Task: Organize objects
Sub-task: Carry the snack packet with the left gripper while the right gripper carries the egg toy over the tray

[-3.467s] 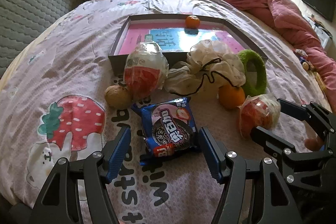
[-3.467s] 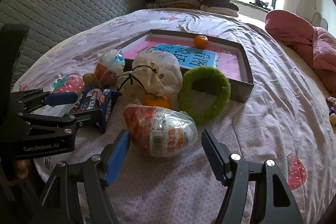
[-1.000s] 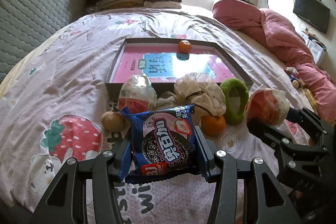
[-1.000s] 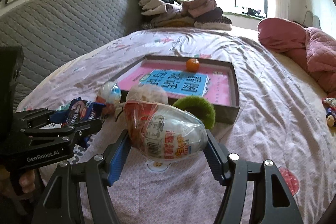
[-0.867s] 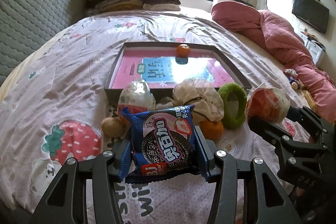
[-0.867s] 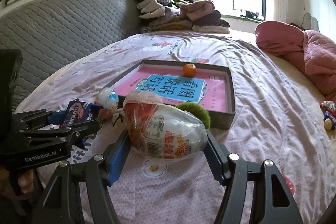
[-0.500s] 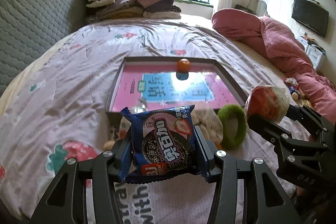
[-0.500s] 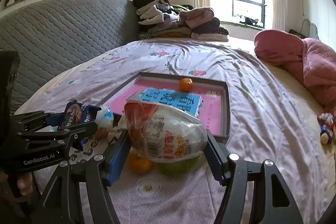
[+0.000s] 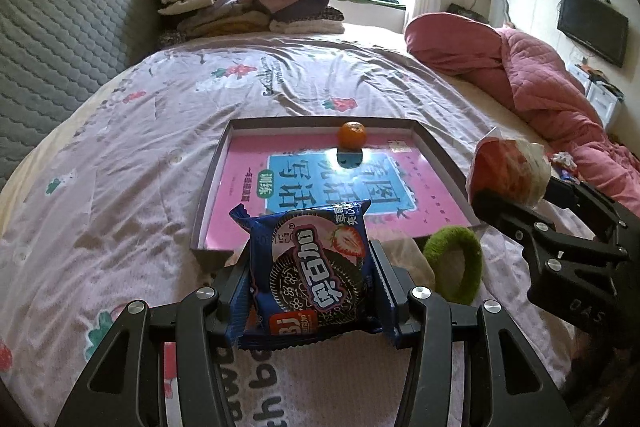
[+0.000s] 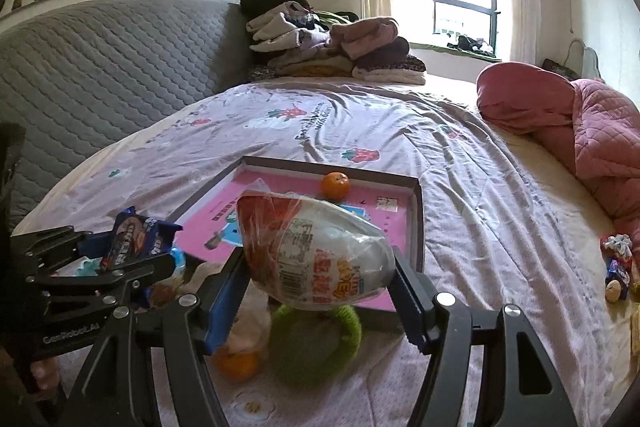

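Blue biscuit packet (image 9: 310,269) clamped in left gripper (image 9: 310,291), wrapped egg (image 10: 316,255) in right gripper (image 10: 320,287), both lifted toward tray (image 9: 216,163) for sorting.

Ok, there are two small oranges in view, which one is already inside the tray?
The orange by the tray's far rim, resting on the pink book. The other orange lies on the bedsheet beside the green ring.

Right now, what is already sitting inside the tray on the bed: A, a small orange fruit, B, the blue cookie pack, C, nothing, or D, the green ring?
A: a small orange fruit rests alone by the far wall of the tray.
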`<state>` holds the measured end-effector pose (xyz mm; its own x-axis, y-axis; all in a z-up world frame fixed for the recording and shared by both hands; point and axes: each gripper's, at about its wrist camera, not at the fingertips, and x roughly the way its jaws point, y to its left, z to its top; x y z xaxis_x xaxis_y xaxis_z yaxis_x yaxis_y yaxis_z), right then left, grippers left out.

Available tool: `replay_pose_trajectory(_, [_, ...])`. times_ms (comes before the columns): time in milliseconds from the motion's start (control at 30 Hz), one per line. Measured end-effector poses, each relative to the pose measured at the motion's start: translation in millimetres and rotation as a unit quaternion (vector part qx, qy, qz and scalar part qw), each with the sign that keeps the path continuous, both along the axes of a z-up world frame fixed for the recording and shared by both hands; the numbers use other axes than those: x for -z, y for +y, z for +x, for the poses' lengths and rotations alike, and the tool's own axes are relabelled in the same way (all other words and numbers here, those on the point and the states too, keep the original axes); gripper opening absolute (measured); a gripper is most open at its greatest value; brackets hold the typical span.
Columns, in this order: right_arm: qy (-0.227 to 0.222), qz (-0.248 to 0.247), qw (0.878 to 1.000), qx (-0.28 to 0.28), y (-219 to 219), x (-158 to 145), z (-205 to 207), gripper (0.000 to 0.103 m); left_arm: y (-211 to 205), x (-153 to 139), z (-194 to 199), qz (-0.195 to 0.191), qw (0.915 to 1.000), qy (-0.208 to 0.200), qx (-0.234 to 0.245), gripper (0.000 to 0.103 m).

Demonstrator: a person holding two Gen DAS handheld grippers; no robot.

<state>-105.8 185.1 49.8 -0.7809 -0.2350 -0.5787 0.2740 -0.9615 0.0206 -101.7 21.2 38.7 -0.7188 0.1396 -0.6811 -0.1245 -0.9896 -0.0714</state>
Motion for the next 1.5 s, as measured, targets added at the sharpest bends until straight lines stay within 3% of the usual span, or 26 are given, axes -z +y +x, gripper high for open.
replay_pose_trajectory(533, [-0.011, 0.001, 1.000, 0.022, 6.4, 4.8, -43.5, 0.067, -2.0, 0.8, -62.7, -0.006, 0.9998, -0.020, -0.007, 0.053])
replay_pose_trajectory(967, [-0.012, 0.023, 0.999, 0.020, -2.5, 11.2, -68.1, 0.067, -2.5, 8.6, -88.8, -0.015, 0.9994, -0.028, -0.014, 0.053])
replay_pose_trajectory(1500, [-0.063, 0.030, 0.997, 0.031, 2.9, 42.1, -91.9, 0.067, -3.2, 33.2, -111.4, -0.017, 0.9978, -0.064, -0.011, 0.053])
